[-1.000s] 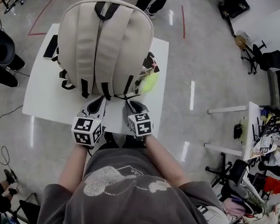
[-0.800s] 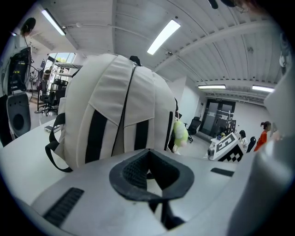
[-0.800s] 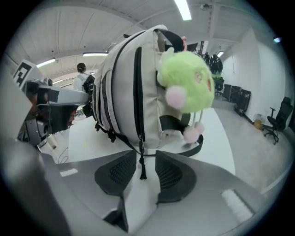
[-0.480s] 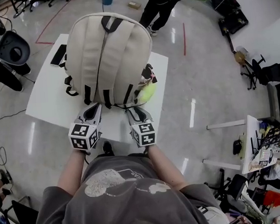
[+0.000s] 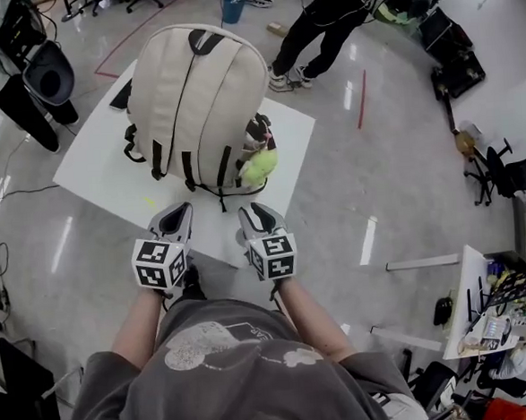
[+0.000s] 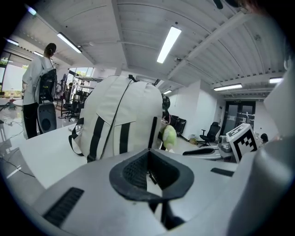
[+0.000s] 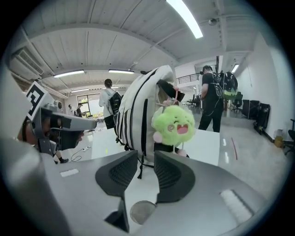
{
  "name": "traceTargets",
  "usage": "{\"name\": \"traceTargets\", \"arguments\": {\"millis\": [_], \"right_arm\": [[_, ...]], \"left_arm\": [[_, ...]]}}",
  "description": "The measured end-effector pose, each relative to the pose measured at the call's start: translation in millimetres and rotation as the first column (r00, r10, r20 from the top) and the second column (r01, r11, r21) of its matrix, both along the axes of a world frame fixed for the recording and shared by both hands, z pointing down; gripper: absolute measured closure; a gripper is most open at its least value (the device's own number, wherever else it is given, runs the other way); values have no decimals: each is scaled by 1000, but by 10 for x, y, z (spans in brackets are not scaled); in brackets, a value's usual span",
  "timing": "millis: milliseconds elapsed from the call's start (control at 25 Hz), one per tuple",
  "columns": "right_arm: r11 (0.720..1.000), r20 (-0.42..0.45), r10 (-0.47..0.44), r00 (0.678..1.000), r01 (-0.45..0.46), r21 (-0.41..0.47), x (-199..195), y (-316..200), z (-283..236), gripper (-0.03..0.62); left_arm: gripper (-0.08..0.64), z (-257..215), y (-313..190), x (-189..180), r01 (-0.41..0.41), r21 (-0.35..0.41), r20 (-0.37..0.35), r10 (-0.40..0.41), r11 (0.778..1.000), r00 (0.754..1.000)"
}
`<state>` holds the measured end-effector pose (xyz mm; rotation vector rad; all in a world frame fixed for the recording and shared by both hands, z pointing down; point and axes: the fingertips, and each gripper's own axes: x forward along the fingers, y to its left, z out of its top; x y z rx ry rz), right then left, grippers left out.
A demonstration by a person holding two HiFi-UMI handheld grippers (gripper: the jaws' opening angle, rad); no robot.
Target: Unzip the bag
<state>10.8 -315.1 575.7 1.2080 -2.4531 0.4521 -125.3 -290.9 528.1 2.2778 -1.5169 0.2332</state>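
Observation:
A cream backpack [image 5: 197,101] with black straps lies straps-up on the white table [image 5: 99,176]. A green plush toy [image 5: 258,167] hangs at its near right corner. Both grippers hover over the table's near edge, apart from the bag. My left gripper [image 5: 180,212] has its pads together with nothing between them. My right gripper [image 5: 250,211] is open; its jaws have just been closing a little and hold nothing. In the left gripper view the backpack [image 6: 120,115] stands beyond the left gripper [image 6: 148,159]. The right gripper view shows the plush toy [image 7: 174,123] ahead of the right gripper [image 7: 145,159].
A person in black [image 5: 322,21] stands past the table's far right corner. A black chair [image 5: 47,80] sits at the far left, and a dark flat thing [image 5: 120,96] lies on the table beside the bag. Desks and chairs crowd the right side.
Both grippers have drawn back from the bag's near edge toward me and risen. The right jaws, near the bag's straps before, now stand apart and empty.

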Motion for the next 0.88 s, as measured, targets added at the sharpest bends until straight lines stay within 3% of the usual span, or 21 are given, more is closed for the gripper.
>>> {"name": "traceTargets", "arguments": {"millis": [520,680,880], "right_arm": [[987,100,-114,988,101,124,720,948,-530,518],[980,97,-157,983,143,136,877,1305,-618,528],[979,157,-162,974,139,147,1095,1626,-702,595]], "left_arm": [[555,-243,1132,844,98,65,53,-102,993,993],[555,-319,1513,967,158,72,23,-160,985,987],[555,-322,1940,1171,185,59,25,-186,981,982]]}}
